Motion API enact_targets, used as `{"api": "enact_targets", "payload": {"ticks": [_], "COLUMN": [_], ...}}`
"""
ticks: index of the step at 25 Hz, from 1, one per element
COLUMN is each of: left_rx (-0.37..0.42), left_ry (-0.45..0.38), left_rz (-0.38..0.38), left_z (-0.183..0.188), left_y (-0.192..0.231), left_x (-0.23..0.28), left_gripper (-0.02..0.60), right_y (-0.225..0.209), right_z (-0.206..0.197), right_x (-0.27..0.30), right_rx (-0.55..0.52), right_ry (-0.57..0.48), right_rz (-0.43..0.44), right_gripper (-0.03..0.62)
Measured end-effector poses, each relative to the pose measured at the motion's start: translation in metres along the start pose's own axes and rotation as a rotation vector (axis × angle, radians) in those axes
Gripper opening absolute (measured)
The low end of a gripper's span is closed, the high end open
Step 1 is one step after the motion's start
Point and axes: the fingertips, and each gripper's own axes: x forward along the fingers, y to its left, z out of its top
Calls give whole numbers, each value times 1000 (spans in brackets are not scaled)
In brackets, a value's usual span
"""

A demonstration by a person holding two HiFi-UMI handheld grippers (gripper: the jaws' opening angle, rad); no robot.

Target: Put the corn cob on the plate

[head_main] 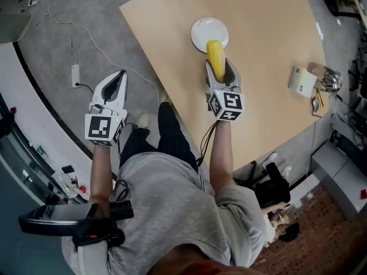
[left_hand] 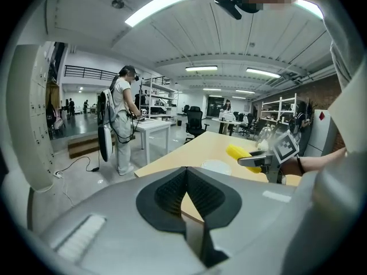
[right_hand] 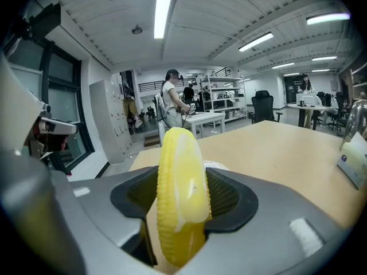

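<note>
Corn (head_main: 216,59) bright yellow, ribbed kernel rows, paler glossy streak. Plate (head_main: 202,32) white, upper centre. Table (head_main: 269,44) plain light tan. Right gripper (head_main: 221,69) pale grey, pads (right_hand: 229,196) black, ribbed; cube (head_main: 228,105) black-and-white squares. Left gripper (head_main: 120,76), centre left, same colours. Floor (head_main: 86,16) grey. Shirt (head_main: 166,211) grey, trousers (head_main: 172,136) black.

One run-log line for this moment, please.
right gripper: shut on yellow corn cob | cob tip: overlaps near rim of round white plate in head view | left gripper: shut, empty, beside light wooden table
</note>
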Motion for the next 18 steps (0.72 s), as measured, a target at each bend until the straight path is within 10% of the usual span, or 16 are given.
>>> {"api": "enact_targets", "payload": {"ticks": [18], "left_rx": [-52], "left_ry": [45], "left_rz": [70], "left_z": [-12], "left_y": [13], "left_x": [23], "left_gripper": [20], "right_y": [-34], "right_z": [-23], "right_x": [82], "right_rx": [-60], "right_ry": [152], "right_rz": [24], "right_gripper": [255]}}
